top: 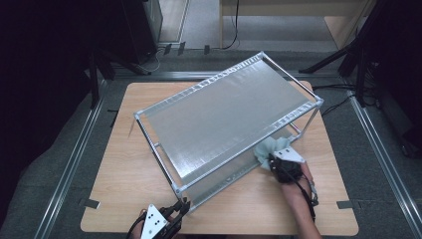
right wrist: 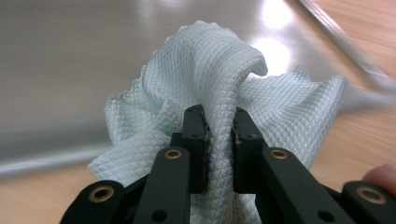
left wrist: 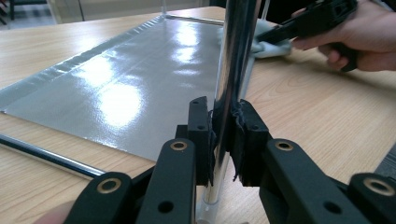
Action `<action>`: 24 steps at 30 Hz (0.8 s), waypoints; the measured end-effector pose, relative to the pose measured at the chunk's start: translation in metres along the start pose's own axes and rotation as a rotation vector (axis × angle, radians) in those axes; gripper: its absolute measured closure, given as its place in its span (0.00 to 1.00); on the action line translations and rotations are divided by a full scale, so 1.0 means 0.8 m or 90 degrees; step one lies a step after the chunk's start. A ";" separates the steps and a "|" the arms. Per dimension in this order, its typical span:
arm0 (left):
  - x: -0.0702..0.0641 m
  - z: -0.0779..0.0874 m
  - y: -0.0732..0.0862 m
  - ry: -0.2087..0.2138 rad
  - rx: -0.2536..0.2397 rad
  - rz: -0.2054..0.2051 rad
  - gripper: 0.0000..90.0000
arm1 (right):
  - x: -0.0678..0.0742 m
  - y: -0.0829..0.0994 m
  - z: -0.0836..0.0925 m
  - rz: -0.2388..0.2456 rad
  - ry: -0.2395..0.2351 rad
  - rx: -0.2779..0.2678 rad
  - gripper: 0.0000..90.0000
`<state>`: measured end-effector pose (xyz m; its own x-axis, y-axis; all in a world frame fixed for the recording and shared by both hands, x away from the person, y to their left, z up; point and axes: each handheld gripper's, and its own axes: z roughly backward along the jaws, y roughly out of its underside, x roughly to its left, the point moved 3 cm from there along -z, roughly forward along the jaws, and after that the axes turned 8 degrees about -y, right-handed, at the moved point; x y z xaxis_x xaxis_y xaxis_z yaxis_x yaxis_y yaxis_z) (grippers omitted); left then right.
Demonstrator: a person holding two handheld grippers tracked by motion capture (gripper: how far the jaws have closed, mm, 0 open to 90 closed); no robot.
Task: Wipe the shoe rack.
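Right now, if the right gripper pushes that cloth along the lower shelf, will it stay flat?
Probably not: the cloth looks floppy, bunching in the right gripper. It is likely light, and may slide easily on the glossy shelf.

Grey floor (top: 59, 149), dark surroundings, wooden furniture (top: 293, 10)

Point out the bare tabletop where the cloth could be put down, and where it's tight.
Free: the wooden table left of the metal shelf rack, and the front strip between the two hand-held grippers. Also the right edge beyond the rack's right corner. Crowded: the near side of the rack, where the right hand-held gripper holds the cloth, and the front post clamped by the left hand-held gripper.
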<state>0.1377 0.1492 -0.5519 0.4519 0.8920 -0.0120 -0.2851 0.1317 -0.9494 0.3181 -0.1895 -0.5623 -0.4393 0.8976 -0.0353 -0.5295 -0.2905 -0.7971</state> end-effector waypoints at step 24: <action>-0.010 -0.029 -0.009 0.019 -0.002 -0.001 0.89 | -0.052 0.023 0.059 -0.087 0.028 -0.035 0.69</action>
<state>0.1555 0.1312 -0.5519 0.4772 0.8785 -0.0205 -0.2817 0.1308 -0.9505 0.2923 -0.2477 -0.5467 -0.3330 0.9415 0.0509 -0.5415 -0.1468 -0.8278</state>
